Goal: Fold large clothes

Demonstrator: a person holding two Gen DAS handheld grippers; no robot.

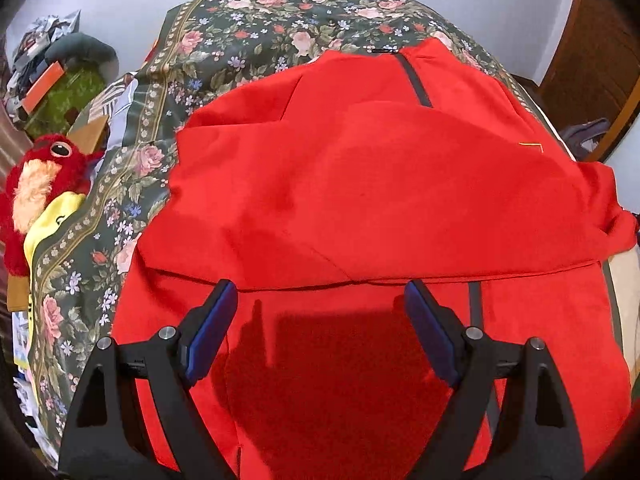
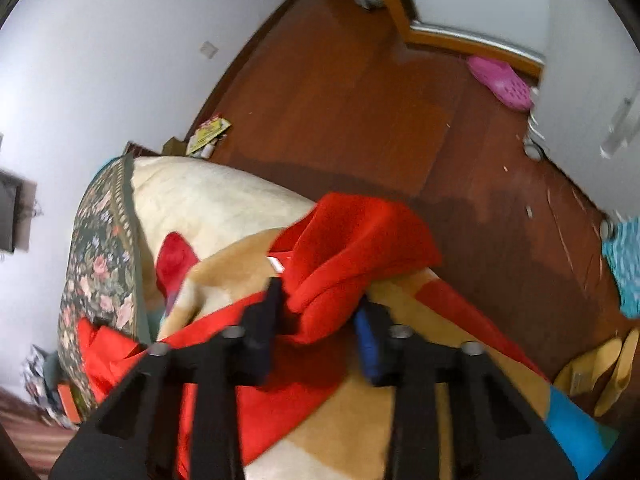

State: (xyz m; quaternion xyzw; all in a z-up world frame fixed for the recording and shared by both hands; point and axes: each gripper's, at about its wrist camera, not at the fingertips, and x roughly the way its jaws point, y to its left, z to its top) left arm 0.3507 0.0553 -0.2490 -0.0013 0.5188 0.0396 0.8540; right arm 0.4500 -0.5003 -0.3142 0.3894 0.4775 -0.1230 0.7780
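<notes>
Now, red garment [image 1: 360, 184]: it is lying spread across the bed [image 1: 256, 28], covering most of the floral bedspread [image 1: 192, 60], with one layer folded toward the near side so its hem is running as a crosswise edge just ahead of the left fingertips
Left gripper [image 1: 320, 300]: it is hovering over the near part of the red garment with its jaws spread wide, blue pads [image 1: 210, 332] facing each other and nothing between them; whether the tips are touching the cloth cannot be told
Right gripper [image 2: 320, 300]: it is sitting at the bed's corner, jaws fairly narrow, with a bunched fold of the red garment [image 2: 352, 248] between them; the view is blurred, so a firm pinch cannot be confirmed
Blanket [image 2: 352, 420]: tan with red and blue patches, it is lying under the bunched cloth at that corner of the bed
Plush toy [image 1: 36, 192]: red and furry, it is sitting just beside the bed's left edge
Pink clog [image 2: 500, 82]: it is lying on the wooden floor [image 2: 340, 100], well apart from the bed
</notes>
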